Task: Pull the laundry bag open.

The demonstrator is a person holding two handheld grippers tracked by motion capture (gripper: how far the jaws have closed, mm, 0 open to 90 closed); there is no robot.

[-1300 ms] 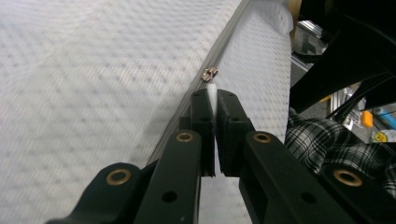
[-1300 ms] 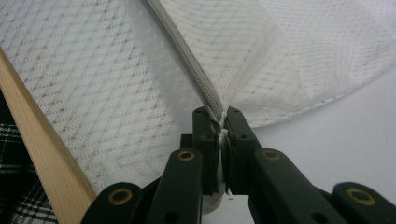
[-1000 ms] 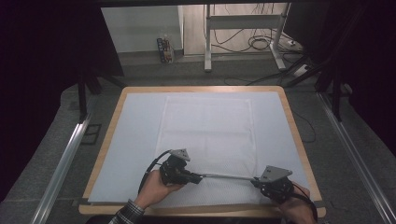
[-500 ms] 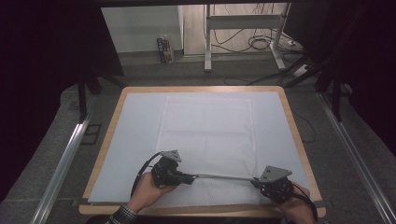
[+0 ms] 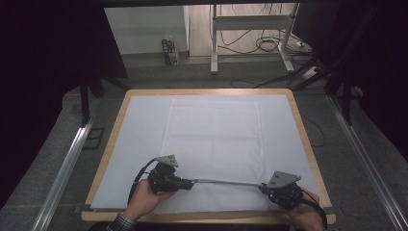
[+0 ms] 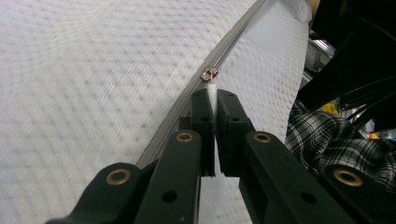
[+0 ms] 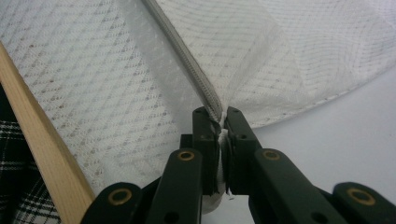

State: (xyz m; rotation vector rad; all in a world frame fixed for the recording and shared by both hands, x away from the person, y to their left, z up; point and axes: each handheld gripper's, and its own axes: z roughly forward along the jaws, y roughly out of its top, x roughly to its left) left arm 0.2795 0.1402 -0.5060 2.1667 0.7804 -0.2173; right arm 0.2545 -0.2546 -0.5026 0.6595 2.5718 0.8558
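A white mesh bag (image 5: pixel 214 139) lies flat on the table, with a grey zipper (image 5: pixel 226 182) along its near edge. My left gripper (image 5: pixel 191 183) is shut on the white pull tab (image 6: pixel 212 91) of the small metal slider (image 6: pixel 209 73), at the zipper's left part. In the left gripper view my left gripper (image 6: pixel 213 95) points along the zipper (image 6: pixel 175 114). My right gripper (image 5: pixel 263 186) is shut on the zipper's right end at the bag's corner. The right gripper view has my right gripper (image 7: pixel 221 114) pinching zipper (image 7: pixel 187 60) and mesh (image 7: pixel 93 84) together.
The table's wooden rim (image 5: pixel 110 144) frames a pale mat (image 5: pixel 139 125); its near edge (image 7: pixel 42 149) lies close to my right gripper. Aluminium rails (image 5: pixel 62 168) run along both sides. A desk frame (image 5: pixel 214 43) and cables (image 5: pixel 269 45) are on the floor beyond.
My left gripper has slid to the left along the zipper with the pull tab, so the grey stretch between the two grippers is longer. The right gripper has stayed in place.
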